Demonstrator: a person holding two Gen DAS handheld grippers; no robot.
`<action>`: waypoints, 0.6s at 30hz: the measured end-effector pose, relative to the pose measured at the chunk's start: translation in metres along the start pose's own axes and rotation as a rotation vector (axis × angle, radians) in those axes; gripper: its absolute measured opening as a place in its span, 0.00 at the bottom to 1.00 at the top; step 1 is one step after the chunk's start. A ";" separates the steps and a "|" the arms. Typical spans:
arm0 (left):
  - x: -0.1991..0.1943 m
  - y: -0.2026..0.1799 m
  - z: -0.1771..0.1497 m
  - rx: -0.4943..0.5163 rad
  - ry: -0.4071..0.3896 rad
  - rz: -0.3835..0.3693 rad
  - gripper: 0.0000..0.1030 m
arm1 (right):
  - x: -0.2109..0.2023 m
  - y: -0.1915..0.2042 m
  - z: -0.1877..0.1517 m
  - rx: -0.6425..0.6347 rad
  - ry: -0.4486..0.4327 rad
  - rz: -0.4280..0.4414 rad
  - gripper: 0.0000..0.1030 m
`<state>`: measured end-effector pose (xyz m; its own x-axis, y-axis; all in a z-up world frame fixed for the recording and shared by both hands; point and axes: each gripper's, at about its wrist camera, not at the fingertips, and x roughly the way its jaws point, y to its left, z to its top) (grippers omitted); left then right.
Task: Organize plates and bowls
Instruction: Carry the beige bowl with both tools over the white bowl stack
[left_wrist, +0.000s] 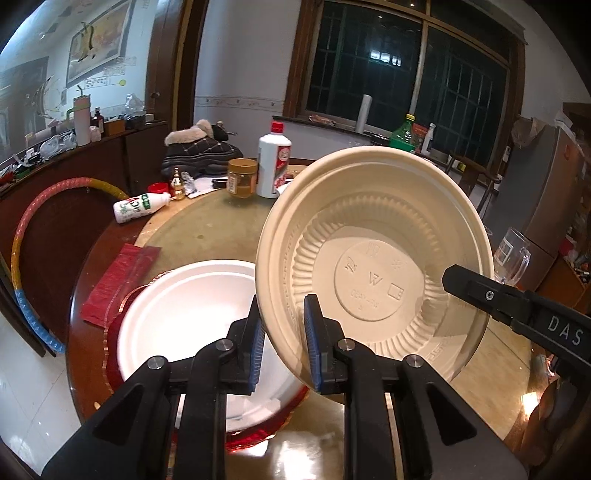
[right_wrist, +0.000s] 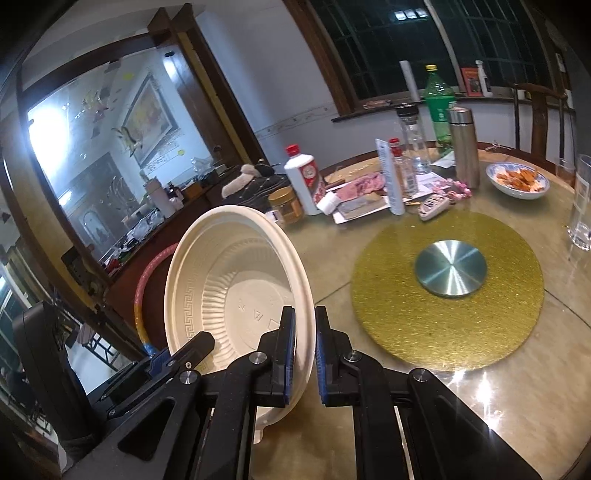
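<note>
A cream plastic bowl (left_wrist: 373, 266) is held tilted on edge above the table. My left gripper (left_wrist: 282, 343) is shut on its near rim, blue pads on both sides. My right gripper (right_wrist: 304, 354) is shut on the opposite rim of the same bowl (right_wrist: 236, 288); one of its fingers (left_wrist: 480, 291) shows at the right in the left wrist view. Below and left of the bowl, a white plate (left_wrist: 184, 317) lies on a red dish (left_wrist: 114, 332) near the table's front edge.
The round table holds a gold turntable mat (right_wrist: 447, 291) with a metal hub, a white liquor bottle (left_wrist: 272, 162), a jar (left_wrist: 242, 176), a lying milk bottle (left_wrist: 138, 208), a red bag (left_wrist: 118, 280), a glass mug (left_wrist: 511, 258), a food bowl (right_wrist: 517, 180) and bottles.
</note>
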<state>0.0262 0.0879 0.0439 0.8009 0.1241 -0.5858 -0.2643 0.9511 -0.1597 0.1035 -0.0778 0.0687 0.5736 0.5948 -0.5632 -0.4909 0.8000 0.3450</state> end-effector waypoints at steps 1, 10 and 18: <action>-0.001 0.004 0.001 -0.003 -0.002 0.005 0.18 | 0.002 0.003 0.000 -0.006 0.002 0.004 0.10; -0.008 0.037 0.004 -0.039 0.006 0.029 0.17 | 0.016 0.036 0.003 -0.056 0.030 0.037 0.10; -0.012 0.066 0.003 -0.079 0.014 0.054 0.17 | 0.030 0.062 -0.003 -0.089 0.068 0.061 0.10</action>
<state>0.0009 0.1501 0.0432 0.7770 0.1697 -0.6062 -0.3486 0.9178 -0.1899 0.0888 -0.0104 0.0712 0.4968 0.6331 -0.5937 -0.5813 0.7506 0.3140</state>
